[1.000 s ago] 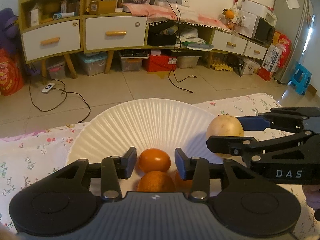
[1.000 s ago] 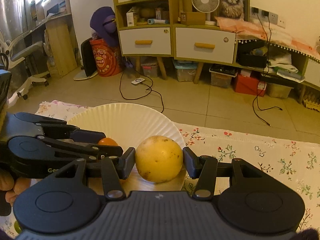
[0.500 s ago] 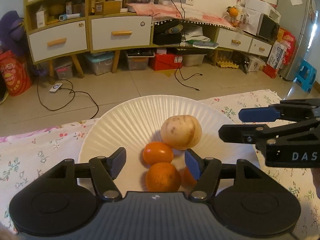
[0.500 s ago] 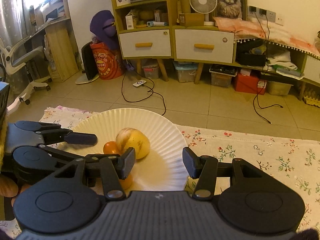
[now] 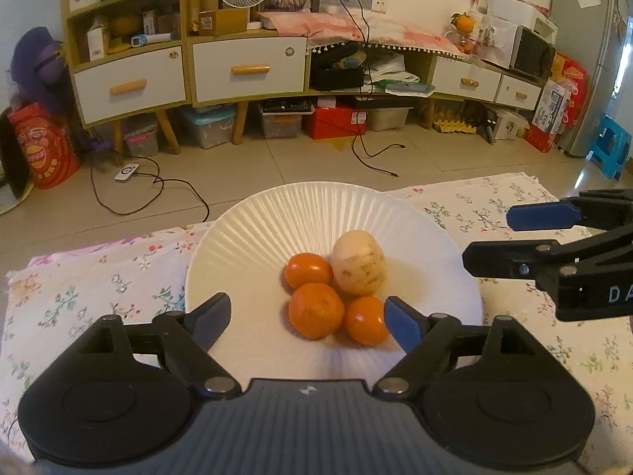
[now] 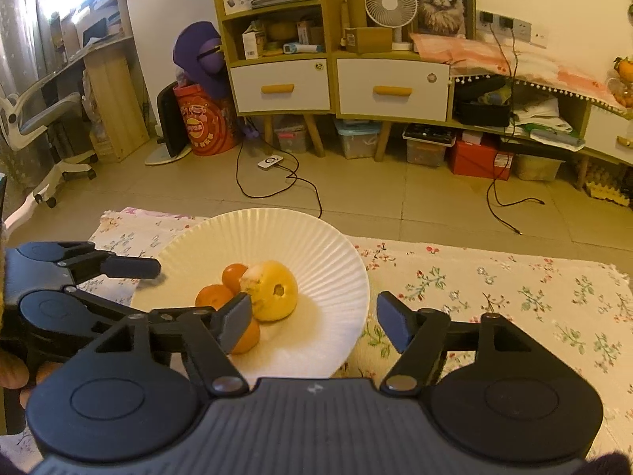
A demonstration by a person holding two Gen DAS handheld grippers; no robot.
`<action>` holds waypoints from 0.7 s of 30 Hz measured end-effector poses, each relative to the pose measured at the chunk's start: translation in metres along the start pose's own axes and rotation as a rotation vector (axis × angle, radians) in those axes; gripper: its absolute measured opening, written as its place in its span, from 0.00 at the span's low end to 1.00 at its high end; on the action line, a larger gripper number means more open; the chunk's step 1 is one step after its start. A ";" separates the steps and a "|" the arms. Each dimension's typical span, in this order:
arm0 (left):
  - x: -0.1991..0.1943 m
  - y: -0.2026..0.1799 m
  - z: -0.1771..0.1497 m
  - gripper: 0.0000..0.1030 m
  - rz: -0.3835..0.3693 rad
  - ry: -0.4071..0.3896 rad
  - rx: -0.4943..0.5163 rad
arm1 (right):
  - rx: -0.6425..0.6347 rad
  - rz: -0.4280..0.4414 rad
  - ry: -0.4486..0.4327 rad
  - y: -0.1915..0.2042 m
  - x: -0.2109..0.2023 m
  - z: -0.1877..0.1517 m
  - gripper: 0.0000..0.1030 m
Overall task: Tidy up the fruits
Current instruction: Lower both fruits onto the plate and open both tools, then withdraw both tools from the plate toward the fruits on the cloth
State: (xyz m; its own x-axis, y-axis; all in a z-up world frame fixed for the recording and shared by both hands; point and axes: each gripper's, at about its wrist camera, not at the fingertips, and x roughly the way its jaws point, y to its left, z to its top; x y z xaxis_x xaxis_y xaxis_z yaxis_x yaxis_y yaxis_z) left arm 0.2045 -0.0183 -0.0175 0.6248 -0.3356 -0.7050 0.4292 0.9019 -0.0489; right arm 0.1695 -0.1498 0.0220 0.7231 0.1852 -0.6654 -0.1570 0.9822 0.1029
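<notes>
A white ribbed paper plate (image 5: 277,221) lies on the floral cloth and also shows in the right wrist view (image 6: 300,237). On it sit three small oranges (image 5: 315,309) and a pale yellow round fruit (image 5: 359,263), touching one another; the yellow fruit (image 6: 273,291) and oranges (image 6: 213,297) also show in the right wrist view. My left gripper (image 5: 306,318) is open and empty, hovering at the plate's near edge. My right gripper (image 6: 314,316) is open and empty over the plate's right rim; it appears from the side in the left wrist view (image 5: 526,237).
The floral cloth (image 6: 494,289) covers the table, with its far edge just beyond the plate. Behind is tiled floor with cables (image 5: 158,186), a yellow-and-white cabinet (image 5: 245,67) and storage boxes. An office chair (image 6: 43,126) stands at far left.
My right gripper opened and let go of the yellow fruit onto the plate, then drew back. My left gripper opened wider and pulled back from the oranges.
</notes>
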 end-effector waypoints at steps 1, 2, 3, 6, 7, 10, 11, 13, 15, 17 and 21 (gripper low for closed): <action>-0.002 0.000 -0.001 0.69 0.002 0.001 0.000 | 0.001 -0.002 0.001 0.001 -0.003 -0.001 0.68; -0.005 -0.001 -0.002 0.69 0.007 0.003 0.000 | 0.004 -0.003 0.002 0.001 -0.006 -0.001 0.69; -0.008 -0.001 -0.003 0.70 0.014 0.003 -0.001 | 0.007 -0.002 0.003 0.002 -0.008 -0.002 0.70; -0.018 -0.001 -0.008 0.74 0.021 -0.001 -0.016 | 0.014 0.000 0.004 0.004 -0.017 -0.004 0.75; -0.021 0.000 -0.009 0.75 0.022 -0.002 -0.023 | 0.013 0.000 0.005 0.005 -0.019 -0.005 0.76; -0.031 0.000 -0.015 0.79 0.027 -0.003 -0.034 | 0.010 -0.003 0.008 0.008 -0.027 -0.008 0.80; -0.034 0.000 -0.017 0.80 0.030 -0.002 -0.033 | 0.007 -0.004 0.009 0.010 -0.030 -0.010 0.81; -0.039 -0.001 -0.020 0.83 0.038 0.001 -0.029 | 0.001 -0.005 0.010 0.013 -0.034 -0.012 0.83; -0.045 -0.002 -0.024 0.83 0.043 0.003 -0.027 | -0.001 -0.002 0.010 0.016 -0.038 -0.014 0.85; -0.052 -0.003 -0.029 0.83 0.043 0.008 -0.027 | -0.003 -0.001 0.010 0.019 -0.042 -0.017 0.87; -0.062 -0.004 -0.040 0.83 0.040 0.026 -0.026 | -0.002 0.000 0.013 0.024 -0.049 -0.024 0.90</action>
State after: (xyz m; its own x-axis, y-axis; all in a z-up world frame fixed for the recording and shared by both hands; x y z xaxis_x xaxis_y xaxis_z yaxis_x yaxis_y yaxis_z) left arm 0.1382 0.0093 -0.0019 0.6243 -0.2919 -0.7246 0.3865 0.9215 -0.0382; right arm 0.1146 -0.1364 0.0397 0.7145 0.1851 -0.6747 -0.1583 0.9821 0.1018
